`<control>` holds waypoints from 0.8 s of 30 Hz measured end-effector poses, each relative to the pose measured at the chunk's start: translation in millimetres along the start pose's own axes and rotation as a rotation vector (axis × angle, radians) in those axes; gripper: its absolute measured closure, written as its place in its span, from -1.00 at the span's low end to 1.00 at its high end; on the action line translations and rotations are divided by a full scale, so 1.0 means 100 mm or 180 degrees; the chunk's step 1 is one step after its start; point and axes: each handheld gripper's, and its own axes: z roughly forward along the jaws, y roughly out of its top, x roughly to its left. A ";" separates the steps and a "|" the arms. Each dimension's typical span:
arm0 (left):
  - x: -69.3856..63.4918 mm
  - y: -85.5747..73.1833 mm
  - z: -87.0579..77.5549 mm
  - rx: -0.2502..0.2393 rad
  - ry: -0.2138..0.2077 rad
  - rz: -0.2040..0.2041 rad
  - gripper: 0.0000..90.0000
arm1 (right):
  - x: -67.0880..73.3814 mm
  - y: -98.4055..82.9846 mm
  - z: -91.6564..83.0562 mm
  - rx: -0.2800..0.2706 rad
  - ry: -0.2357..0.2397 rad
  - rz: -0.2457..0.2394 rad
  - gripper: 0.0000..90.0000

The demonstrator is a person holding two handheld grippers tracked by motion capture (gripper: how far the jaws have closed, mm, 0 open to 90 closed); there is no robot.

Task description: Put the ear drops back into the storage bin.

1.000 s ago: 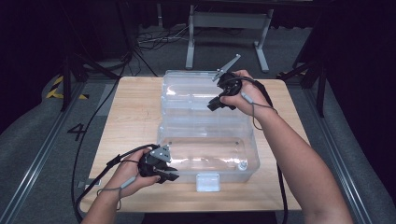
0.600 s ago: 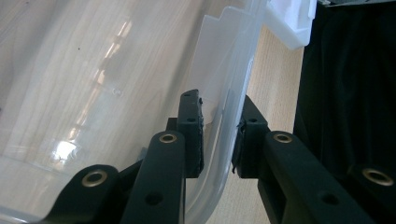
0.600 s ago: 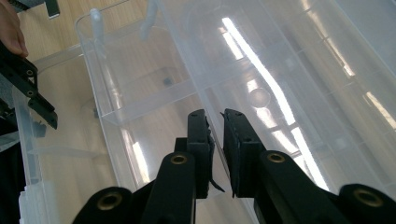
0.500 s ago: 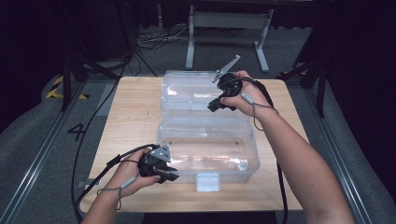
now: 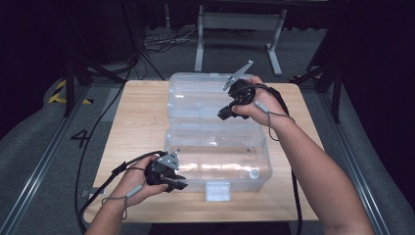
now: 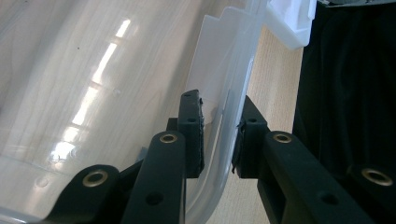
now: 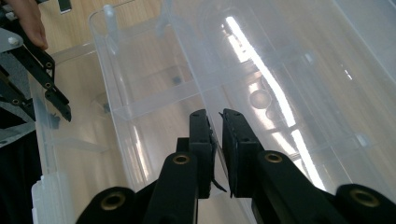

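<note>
Almost nothing has shifted since 1 second ago: only the right gripper [image 5: 226,115], over the open lid of the clear plastic box [image 5: 218,161] on the surface [image 5: 142,122], has just been closing its fingers [image 7: 201,135], now nearly together with nothing between. The left gripper [image 5: 180,185] has its fingers [image 6: 192,135] clamped on the box's front wall. I judge the box light, thin, slick and somewhat flexible, so the stiffer rim is the best hold.

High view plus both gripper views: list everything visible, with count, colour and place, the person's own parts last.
storage box: one, clear plastic, lid open, mid-table
latch: one, white, box's near wall
table: one, light wood, centre
metal stand: one, grey, floor beyond table
floor number: one, black, left of table
left gripper: one, black, jaws on the box's near-left rim
right gripper: one, black, over the open lid, jaws have just been closing, nearly shut
forearms: two, from bottom edge
</note>
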 end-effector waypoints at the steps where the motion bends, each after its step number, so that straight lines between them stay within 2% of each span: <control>1: 0.00 0.00 0.00 0.0003 0.0000 -0.0003 0.71 | 0.01 0.00 -0.01 -0.0007 -0.0002 -0.0021 0.85; 9: -0.01 0.00 0.00 0.0014 0.0020 -0.0005 0.71 | 0.13 -0.07 -0.06 -0.0066 -0.0024 -0.0090 0.86; 24: -0.01 0.01 0.00 0.0017 0.0032 0.0024 0.71 | 0.37 -0.13 -0.10 -0.0060 -0.0045 -0.0210 0.88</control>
